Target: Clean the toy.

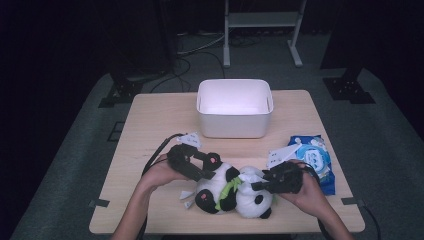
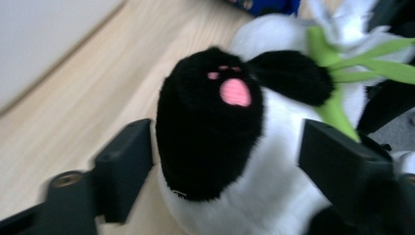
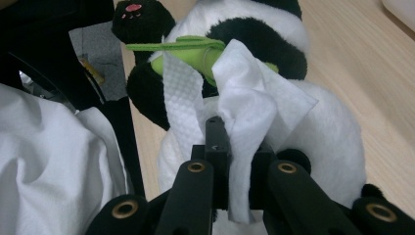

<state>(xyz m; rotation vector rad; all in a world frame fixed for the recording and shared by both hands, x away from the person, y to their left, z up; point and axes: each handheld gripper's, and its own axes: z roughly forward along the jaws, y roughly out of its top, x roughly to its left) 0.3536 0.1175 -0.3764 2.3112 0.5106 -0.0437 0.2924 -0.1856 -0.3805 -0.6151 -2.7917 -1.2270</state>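
A black-and-white panda plush (image 1: 235, 192) lies on its back near the front of the wooden table (image 1: 150, 125), with a green bamboo sprig (image 1: 227, 190) on its belly. My left gripper (image 1: 207, 167) stands open with its jaws on either side of a black paw (image 2: 210, 132) that has pink pads. My right gripper (image 1: 255, 184) is shut on a white wipe (image 3: 244, 98), which rests against the panda's white body (image 3: 333, 137) beside the green sprig (image 3: 195, 49).
A white bin (image 1: 235, 125) stands at the back middle of the table. A blue pack of wipes (image 1: 312, 155) lies at the right, just behind my right hand. White cloth (image 3: 49, 161) hangs off the table's near edge.
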